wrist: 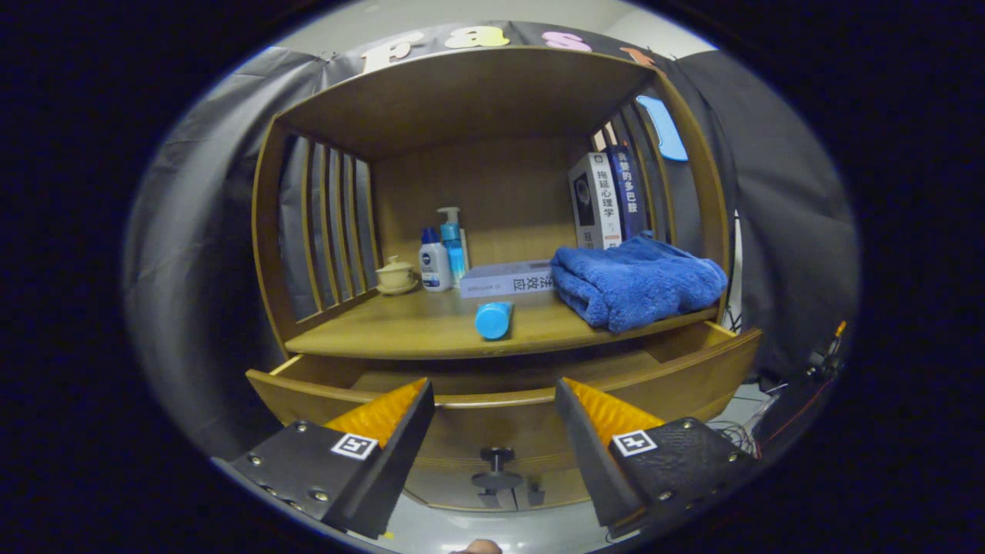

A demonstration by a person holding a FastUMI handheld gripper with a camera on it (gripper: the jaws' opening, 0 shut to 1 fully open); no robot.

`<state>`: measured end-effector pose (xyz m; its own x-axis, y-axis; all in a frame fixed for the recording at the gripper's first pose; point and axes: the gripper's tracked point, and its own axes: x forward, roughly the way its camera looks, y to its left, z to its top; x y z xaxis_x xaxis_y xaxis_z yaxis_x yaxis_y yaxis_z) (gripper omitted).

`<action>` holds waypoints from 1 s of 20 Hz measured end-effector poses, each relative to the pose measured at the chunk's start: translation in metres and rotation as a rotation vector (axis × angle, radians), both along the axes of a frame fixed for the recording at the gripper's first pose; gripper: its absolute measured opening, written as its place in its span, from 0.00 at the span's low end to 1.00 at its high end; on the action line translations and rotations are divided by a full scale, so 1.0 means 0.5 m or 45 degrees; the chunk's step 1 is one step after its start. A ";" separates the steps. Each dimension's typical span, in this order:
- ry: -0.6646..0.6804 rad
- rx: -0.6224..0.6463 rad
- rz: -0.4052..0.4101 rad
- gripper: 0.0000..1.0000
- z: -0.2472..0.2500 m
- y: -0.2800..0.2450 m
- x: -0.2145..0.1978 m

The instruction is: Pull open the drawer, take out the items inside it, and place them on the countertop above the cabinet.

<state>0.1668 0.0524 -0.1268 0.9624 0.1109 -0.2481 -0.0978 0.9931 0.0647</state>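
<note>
The wooden drawer (692, 369) stands pulled out beneath the cabinet's countertop (415, 331), and its dark knob (496, 467) shows low between my fingers. What I can see of the drawer's inside is bare wood; most of it is hidden behind the front panel. My gripper (492, 400) is open, nothing between its fingers, hovering in front of and a little above the drawer front. A blue cylinder (492, 319) lies on its side at the countertop's front edge, just beyond the fingers. A folded blue towel (635, 281) rests on the countertop's right side.
At the back of the countertop stand a small lidded cup (396, 275), a white bottle (435, 265), a blue pump bottle (452, 242), a flat-lying book (508, 278) and two upright books (608, 200). Slatted sides and a top board enclose the shelf. Cables (808, 377) lie at the right.
</note>
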 end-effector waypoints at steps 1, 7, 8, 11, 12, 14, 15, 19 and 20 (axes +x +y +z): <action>0.001 -0.009 0.006 0.95 -0.002 0.002 0.011; -0.011 0.038 0.013 0.95 -0.001 0.006 0.055; -0.014 0.042 0.012 0.95 -0.001 0.006 0.057; -0.011 0.048 0.009 0.95 -0.002 0.009 0.072; -0.007 0.045 0.007 0.95 -0.003 0.009 0.076; -0.006 0.048 0.003 0.95 -0.003 0.010 0.087; -0.007 0.053 0.001 0.95 -0.003 0.012 0.093; -0.009 0.073 0.005 0.95 -0.003 0.016 0.103; -0.013 0.080 0.002 0.96 -0.002 0.015 0.103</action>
<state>0.2181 0.0598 -0.1278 0.9646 0.1275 -0.2309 -0.1002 0.9869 0.1262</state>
